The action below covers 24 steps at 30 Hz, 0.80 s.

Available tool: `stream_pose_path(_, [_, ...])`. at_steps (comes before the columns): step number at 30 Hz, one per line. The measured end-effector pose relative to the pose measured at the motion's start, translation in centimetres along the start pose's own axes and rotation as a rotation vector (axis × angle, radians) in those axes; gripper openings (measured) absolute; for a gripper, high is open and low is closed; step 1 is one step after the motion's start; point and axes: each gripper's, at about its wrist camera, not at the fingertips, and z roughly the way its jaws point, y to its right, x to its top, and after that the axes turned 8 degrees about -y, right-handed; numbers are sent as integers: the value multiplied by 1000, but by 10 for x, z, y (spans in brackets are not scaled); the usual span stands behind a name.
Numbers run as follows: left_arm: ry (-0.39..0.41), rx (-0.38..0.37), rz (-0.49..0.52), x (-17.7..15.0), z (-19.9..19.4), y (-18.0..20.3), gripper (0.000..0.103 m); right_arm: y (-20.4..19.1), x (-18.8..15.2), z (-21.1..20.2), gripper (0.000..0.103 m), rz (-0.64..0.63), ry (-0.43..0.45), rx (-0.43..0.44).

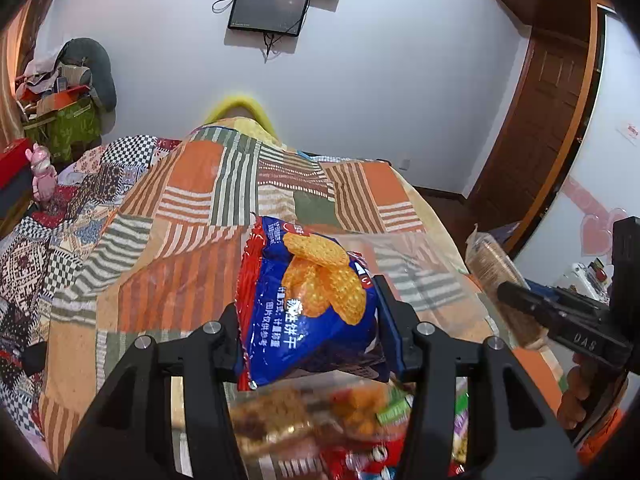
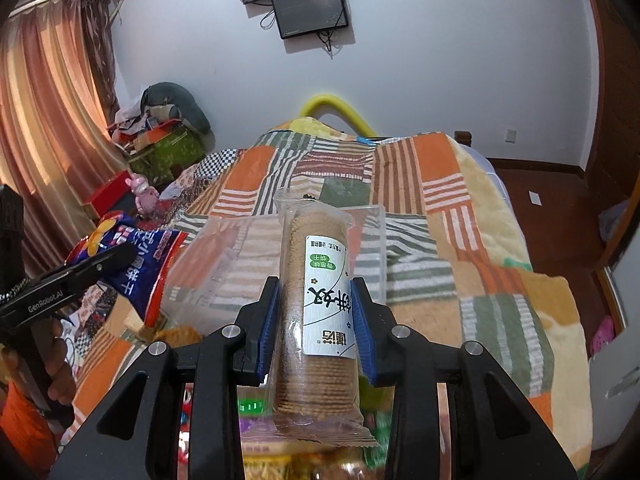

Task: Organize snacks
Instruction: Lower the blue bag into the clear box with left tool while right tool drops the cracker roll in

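Note:
My left gripper (image 1: 312,300) is shut on a blue and red biscuit bag (image 1: 308,304) and holds it above the bed. The bag also shows at the left of the right wrist view (image 2: 136,264), with the left gripper (image 2: 120,258) around it. My right gripper (image 2: 316,300) is shut on a clear-wrapped cylinder of round crackers (image 2: 316,304) with a white label, held upright. That cracker roll (image 1: 496,276) and the right gripper (image 1: 516,296) show at the right of the left wrist view. A clear plastic box (image 2: 372,240) lies on the bed behind both snacks.
A pile of mixed snack packets (image 1: 320,416) lies below the grippers, blurred. The bed has a striped patchwork blanket (image 1: 180,200). A pink toy (image 1: 42,172) and cluttered boxes (image 1: 64,112) stand at the left. A wooden door (image 1: 544,120) is at the right.

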Motion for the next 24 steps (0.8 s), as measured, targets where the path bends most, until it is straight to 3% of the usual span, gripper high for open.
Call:
stream_pose_path(14, [-62,66,67,10,61,8,51,-5,12,49,32,-14,-106,-8])
stream_pose_path(24, [-147,102,91,2,90,6,56,-10,17,51,33,-41,-126,-23])
